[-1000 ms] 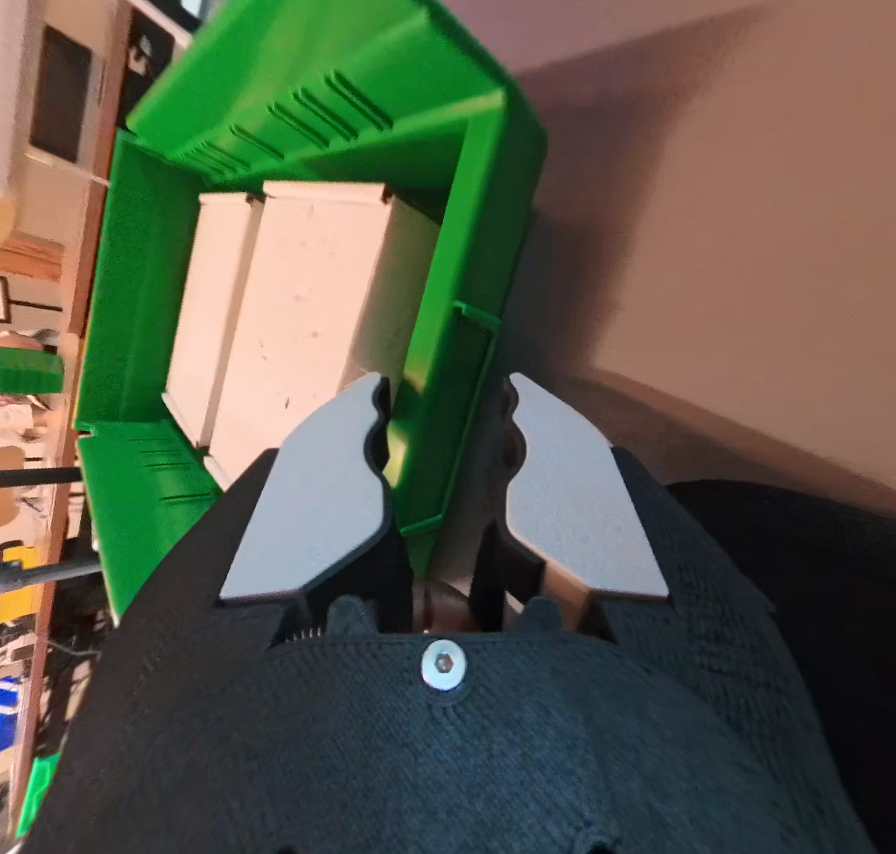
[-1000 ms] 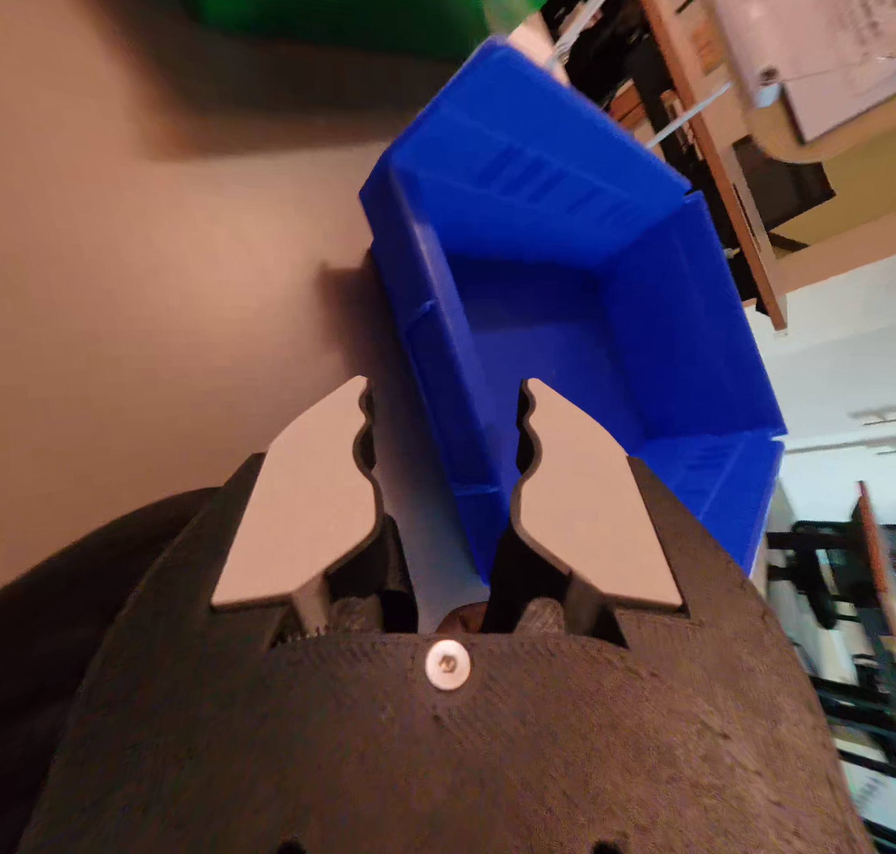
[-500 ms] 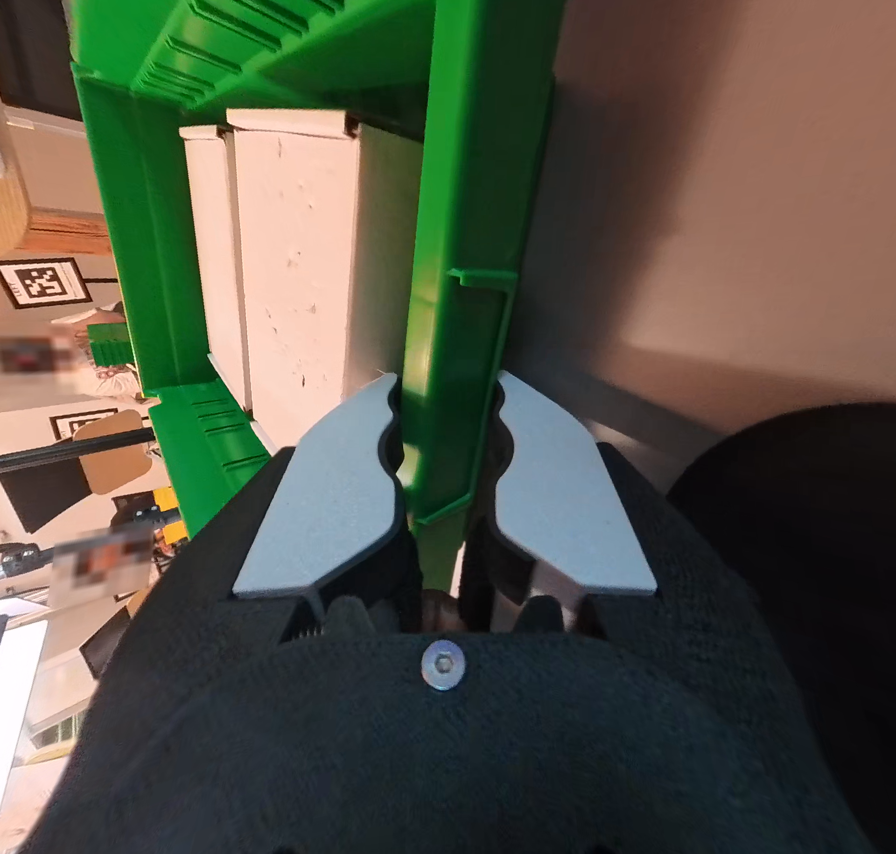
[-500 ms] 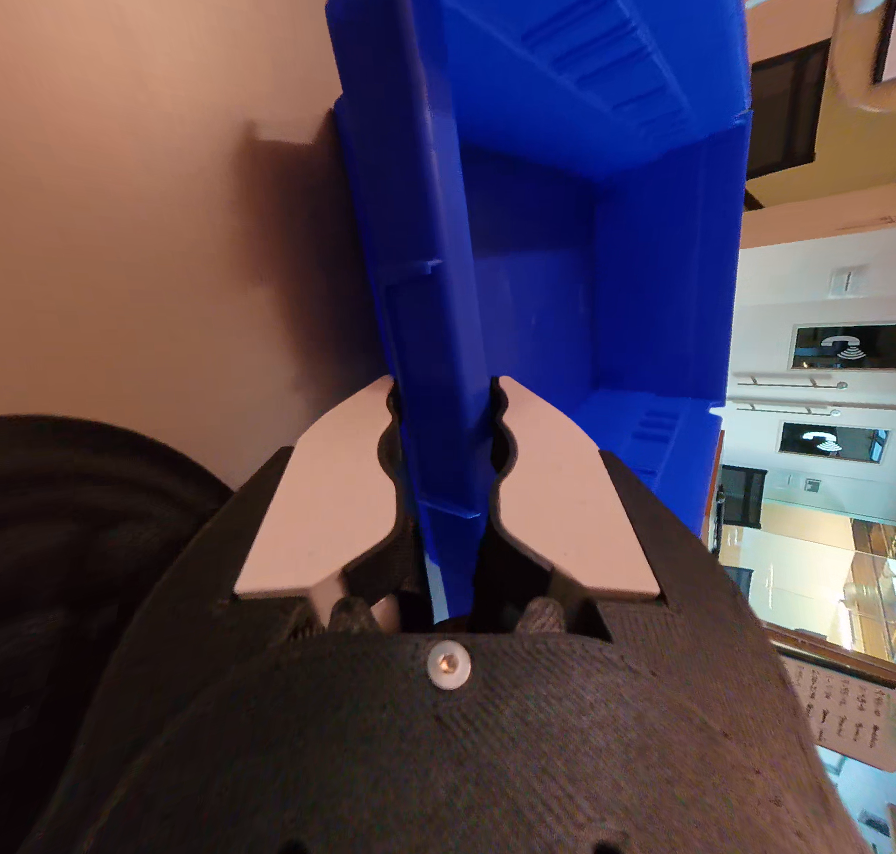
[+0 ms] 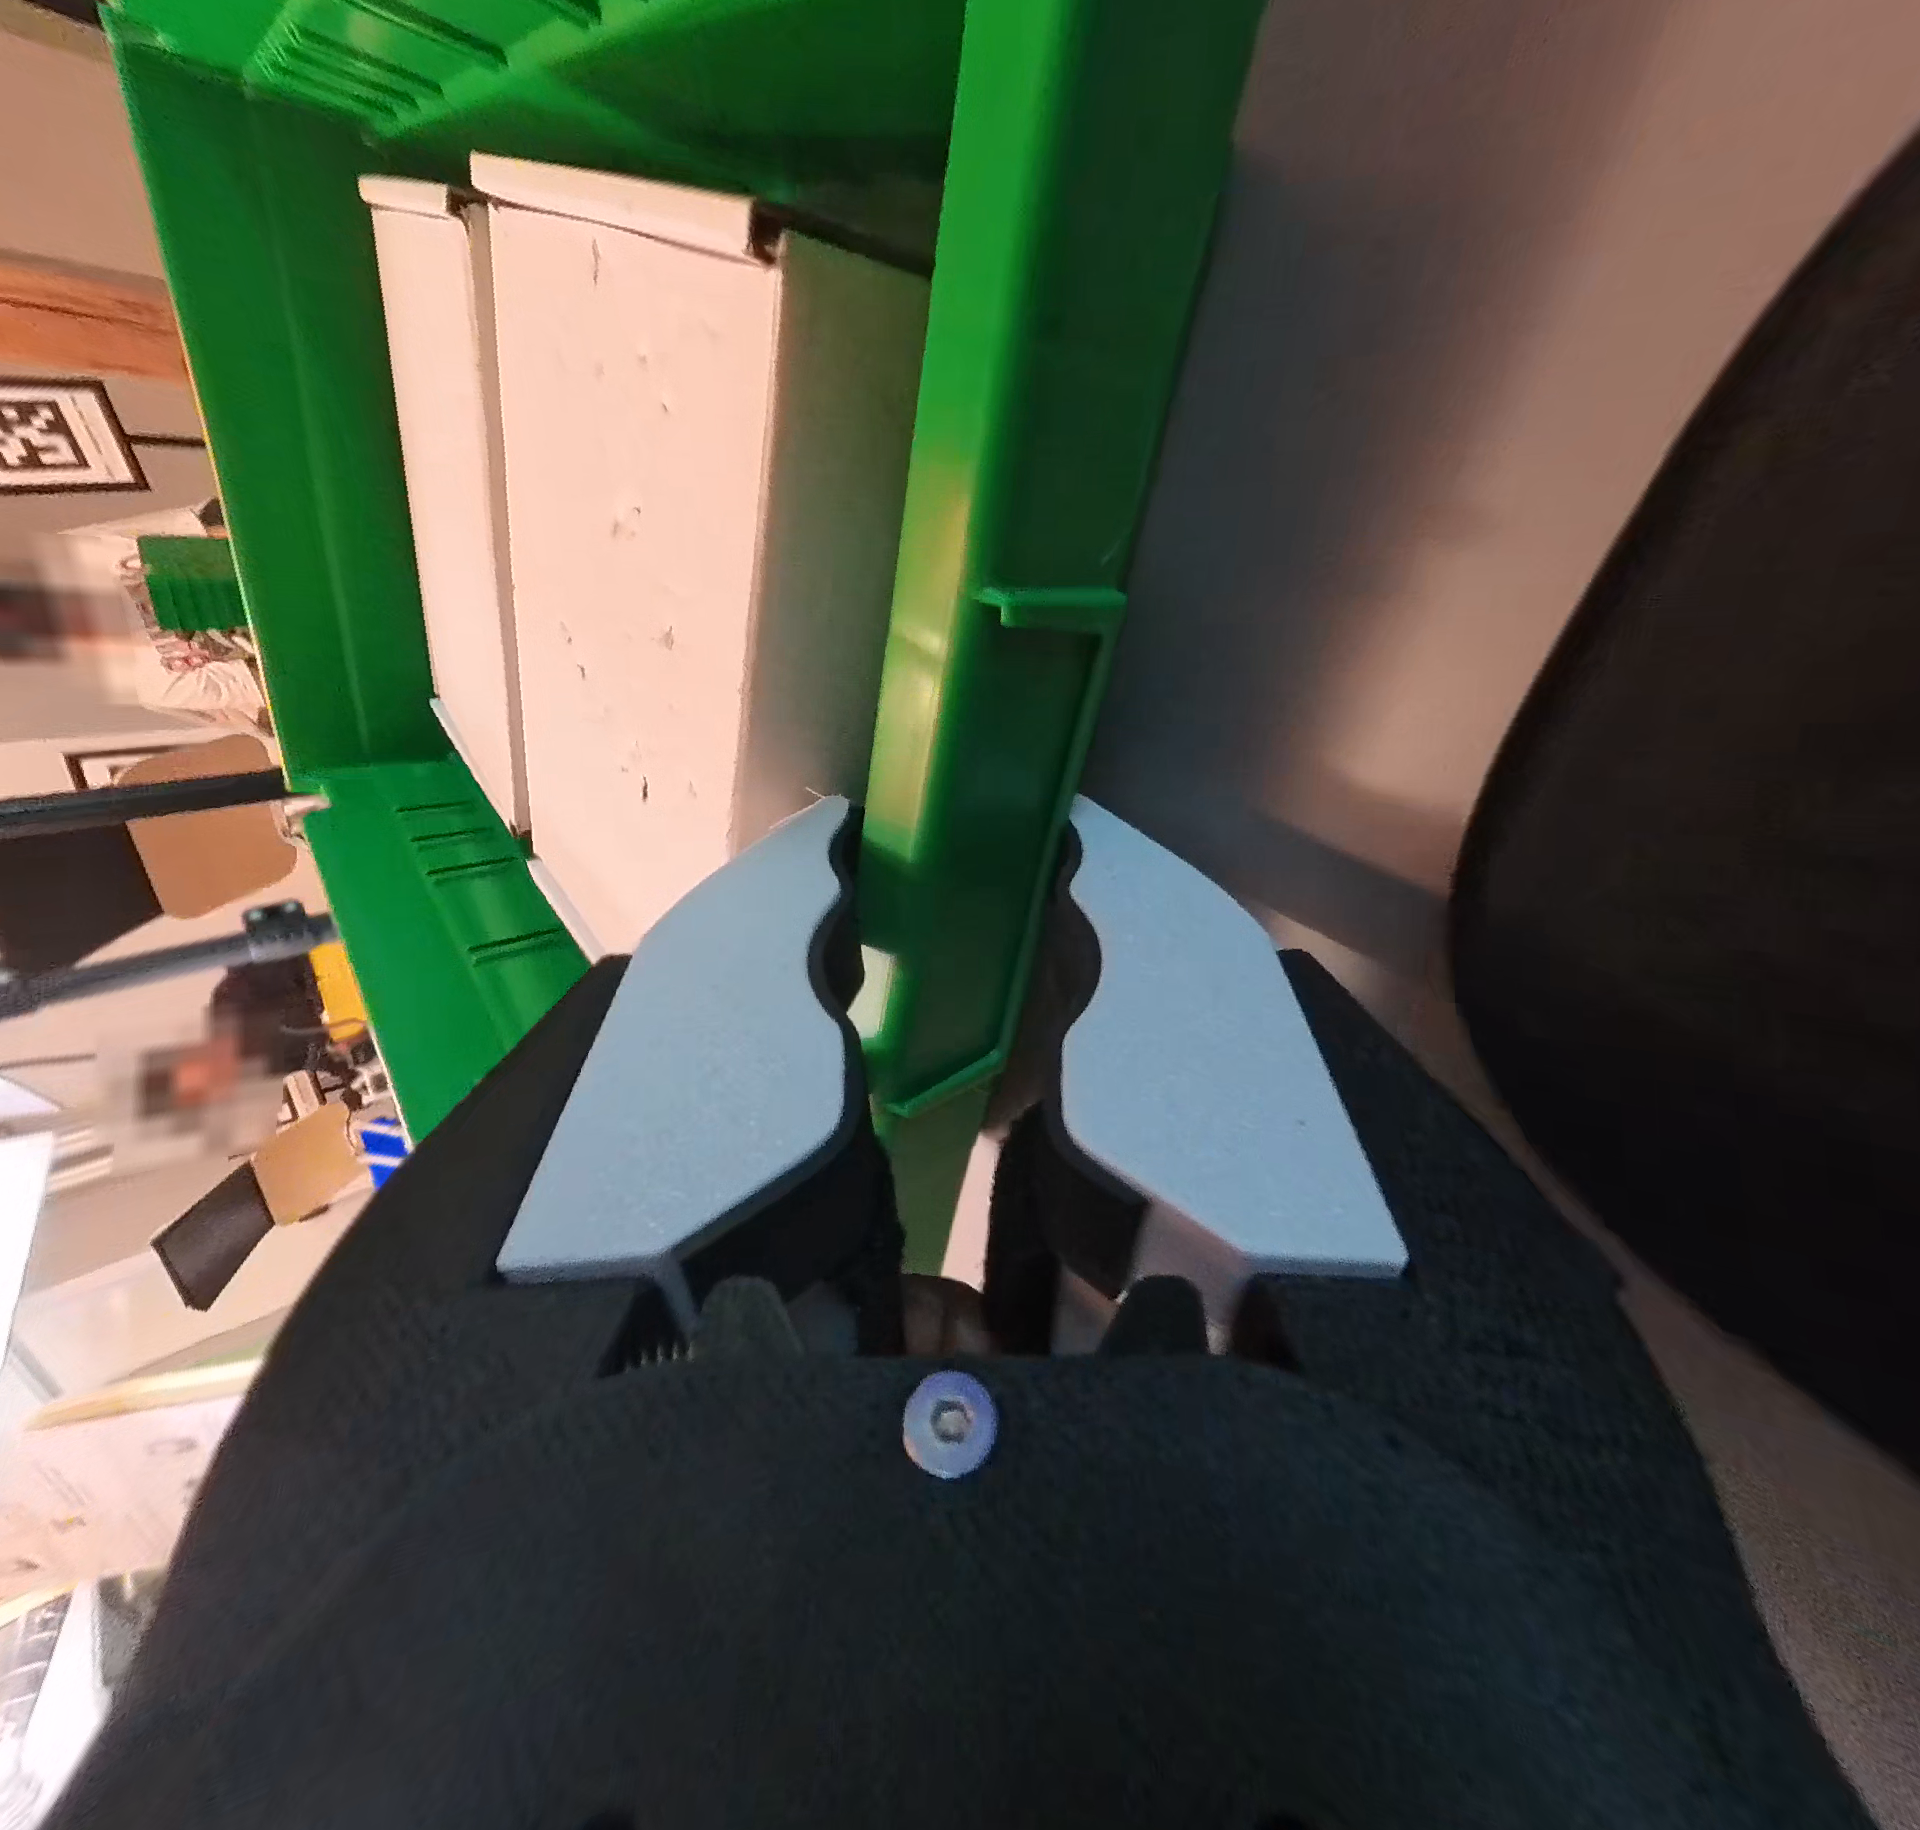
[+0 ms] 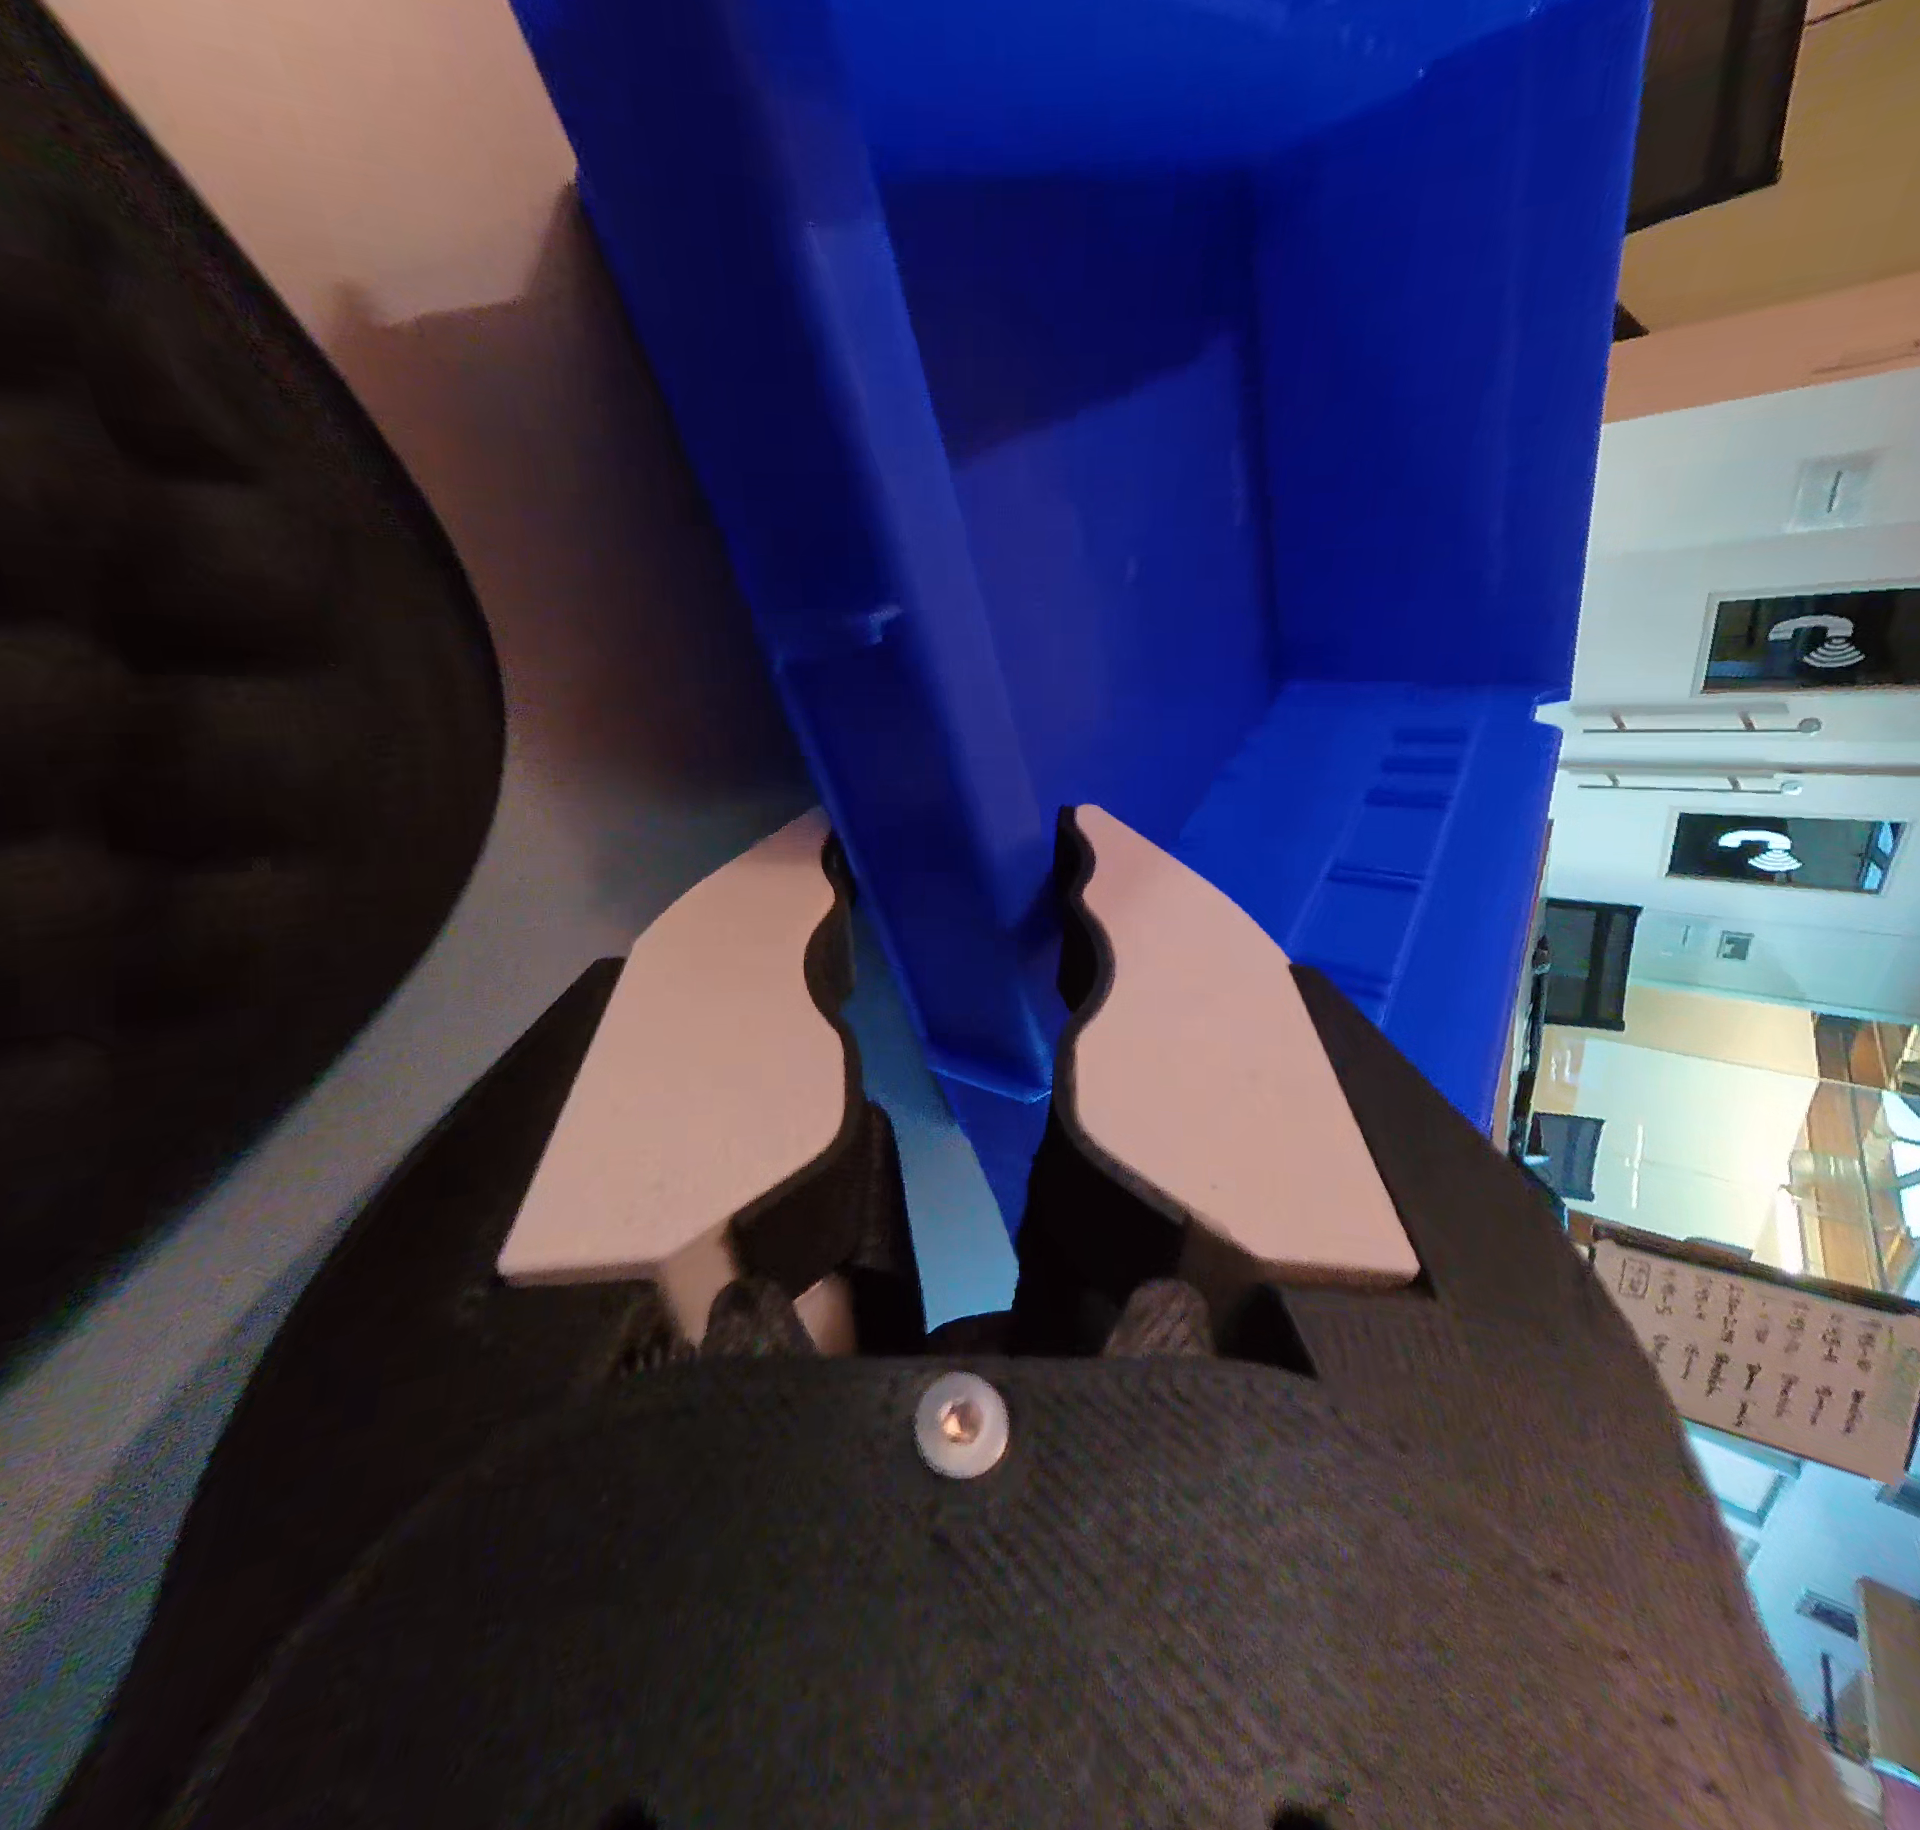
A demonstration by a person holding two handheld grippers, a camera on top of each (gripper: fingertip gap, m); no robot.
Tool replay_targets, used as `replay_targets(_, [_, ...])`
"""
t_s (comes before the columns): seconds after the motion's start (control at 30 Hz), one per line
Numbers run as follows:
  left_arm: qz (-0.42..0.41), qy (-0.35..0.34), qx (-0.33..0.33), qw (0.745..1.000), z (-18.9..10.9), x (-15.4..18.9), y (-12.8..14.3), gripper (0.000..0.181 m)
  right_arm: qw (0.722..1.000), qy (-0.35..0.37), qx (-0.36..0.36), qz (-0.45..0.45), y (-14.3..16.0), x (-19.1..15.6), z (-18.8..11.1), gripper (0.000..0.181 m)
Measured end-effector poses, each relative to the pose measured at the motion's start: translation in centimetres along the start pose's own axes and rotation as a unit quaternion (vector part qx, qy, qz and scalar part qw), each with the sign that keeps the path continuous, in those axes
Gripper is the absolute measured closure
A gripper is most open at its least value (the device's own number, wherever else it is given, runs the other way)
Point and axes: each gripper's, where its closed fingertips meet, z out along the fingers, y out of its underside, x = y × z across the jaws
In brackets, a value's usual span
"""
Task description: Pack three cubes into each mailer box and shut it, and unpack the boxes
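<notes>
My left gripper [image 5: 956,835] is shut on the side wall of a green plastic bin [image 5: 1049,346]. Two white mailer boxes [image 5: 644,492] stand closed side by side inside the bin; the second box [image 5: 431,492] is to the left of the first. My right gripper [image 6: 951,840] is shut on the side wall of a blue plastic bin [image 6: 831,450]. The blue bin's inside [image 6: 1122,554] looks empty as far as it shows. No cubes are in view. Both views are rolled sideways.
The tan tabletop [image 5: 1507,222] lies beside the green bin and shows beside the blue bin in the right wrist view [image 6: 312,97]. A dark rounded object [image 5: 1714,845] is close on the table side in each view [image 6: 187,637]. Room furniture [image 5: 156,845] shows beyond the bins. My right fingertips sit around 50 cm from my left ones.
Both grippers moved onto the bin walls and shut on them: left on the green bin, right on the blue bin. Both views have since come closer, and the dark object has grown larger.
</notes>
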Motion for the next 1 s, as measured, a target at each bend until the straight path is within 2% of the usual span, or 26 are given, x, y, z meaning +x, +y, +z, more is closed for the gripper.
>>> replay_targets(0.27, [-0.007, 0.0, -0.028, 1.0, -2.1, 0.1, 7.4, 0.148, 0.999, 0.007, -0.034, 0.022, 5.1, 0.3, -1.7, 0.144])
replay_targets(0.47, [-0.006, 0.0, -0.038, 0.999, -3.9, 0.7, 10.9, 0.149, 0.998, 0.01, -0.05, 0.028, 8.0, 0.0, -3.3, 0.144])
replay_targets(0.7, [-0.016, -0.002, -0.039, 0.999, -5.6, 1.6, 13.3, 0.148, 0.997, 0.011, -0.07, 0.037, 11.1, -0.2, -5.0, 0.144])
replay_targets(1.0, [-0.027, -0.009, -0.036, 0.999, -7.0, 2.5, 14.8, 0.148, 0.997, 0.01, -0.069, 0.032, 13.6, -0.8, -6.8, 0.145])
